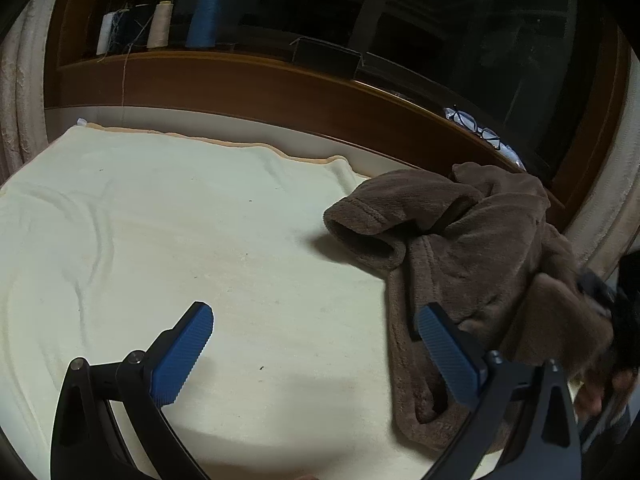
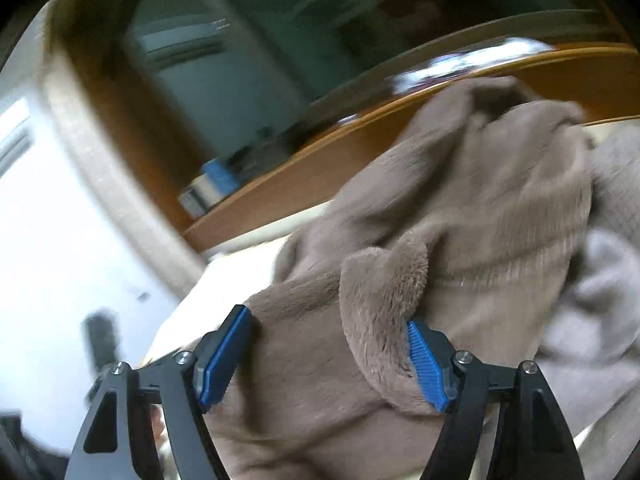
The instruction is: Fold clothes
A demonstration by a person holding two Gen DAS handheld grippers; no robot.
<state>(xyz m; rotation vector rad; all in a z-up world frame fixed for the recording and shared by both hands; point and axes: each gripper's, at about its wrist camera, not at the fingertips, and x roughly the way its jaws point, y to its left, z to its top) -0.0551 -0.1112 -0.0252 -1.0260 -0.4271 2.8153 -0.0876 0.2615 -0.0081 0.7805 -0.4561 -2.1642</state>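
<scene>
- Left wrist view: the left claw (image 1: 314, 330) stands wide open over the bare cream cover (image 1: 168, 220) spread on the surface, with nothing between its blue pads (image 1: 186, 354); its right finger sits just in front of the garment's near edge.
- The task's thing, a brown fleece garment (image 1: 472, 248), lies in a crumpled heap on the right side of the cover, one cuffed sleeve (image 1: 372, 228) sticking out to the left and the body bunched toward the far right, close to the wooden ledge (image 1: 248, 80).
- On that far ledge stand thread cones (image 1: 204, 20), and a pair of glasses (image 1: 476, 128) lies to the right; at the right edge a dark, blurred shape reaches into the garment, probably the other claw and the hand carrying it.
- Right wrist view: the picture is smeared, yet the right claw (image 2: 332, 360) shows its jaws standing well apart with a thick fold of the brown fleece garment (image 2: 460, 200) bulging up between them. The cloth touches the right pad, but I cannot say for sure that the pads pinch it; it looks more draped than clamped.
- Progress: folding looks to be at its very start. No flat panel, straight edge or tidy fold shows anywhere; the garment has yet to be spread out and its sleeves brought in before any fold can be laid.
</scene>
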